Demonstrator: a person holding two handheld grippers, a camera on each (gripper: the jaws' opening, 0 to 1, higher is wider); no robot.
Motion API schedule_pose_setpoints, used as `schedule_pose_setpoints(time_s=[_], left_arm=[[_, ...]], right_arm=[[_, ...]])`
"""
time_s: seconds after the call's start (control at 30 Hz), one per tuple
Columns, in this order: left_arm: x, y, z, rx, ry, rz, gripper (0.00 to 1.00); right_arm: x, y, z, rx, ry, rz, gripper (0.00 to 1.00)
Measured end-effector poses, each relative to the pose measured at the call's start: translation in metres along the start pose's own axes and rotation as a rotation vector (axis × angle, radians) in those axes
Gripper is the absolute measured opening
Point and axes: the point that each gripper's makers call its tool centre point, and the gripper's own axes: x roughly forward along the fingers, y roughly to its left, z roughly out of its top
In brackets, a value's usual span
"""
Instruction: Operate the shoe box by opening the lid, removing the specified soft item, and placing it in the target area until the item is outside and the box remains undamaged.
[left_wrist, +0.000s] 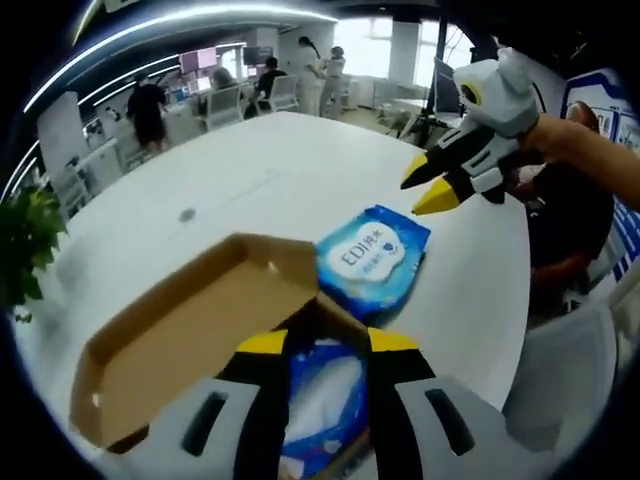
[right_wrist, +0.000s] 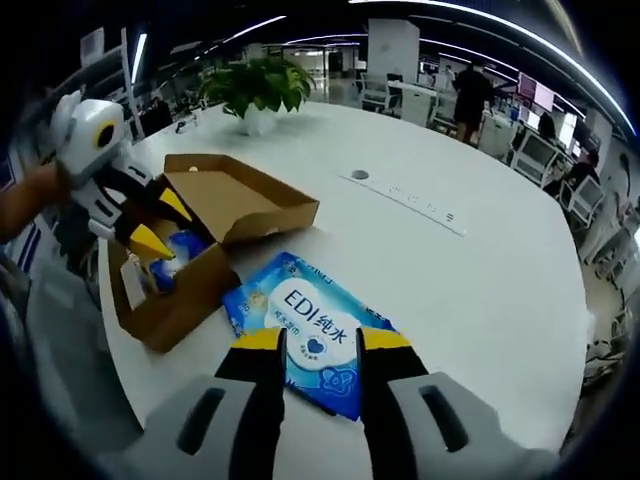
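Observation:
The brown cardboard shoe box stands on the white table with its lid folded open. Inside lies a blue and white soft pack, seen also as the pack in the box. My left gripper is open, its yellow tips down in the box on either side of that pack; from the other side the left gripper shows at the box's edge. A second blue wipes pack lies flat on the table beside the box. My right gripper hangs open just above this wipes pack. The right gripper enters from the right.
The white table stretches wide, with a socket strip near its middle and a potted plant at its far end. A hand holds the right gripper. People and office chairs are beyond the table.

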Motion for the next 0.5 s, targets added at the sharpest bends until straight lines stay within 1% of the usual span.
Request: schedule_pose_setpoints(time_s=[0.23, 0.5], left_arm=[[-0.009, 0.012, -0.020, -0.039, 0.024, 0.032, 0.26], [-0.018, 0.024, -0.046, -0.098, 0.056, 0.066, 0.25]], right_arm=[[-0.004, 0.023, 0.019, -0.067, -0.021, 0.052, 0.26], [0.002, 0.049, 0.029, -0.142, -0.015, 0.112, 0.25]])
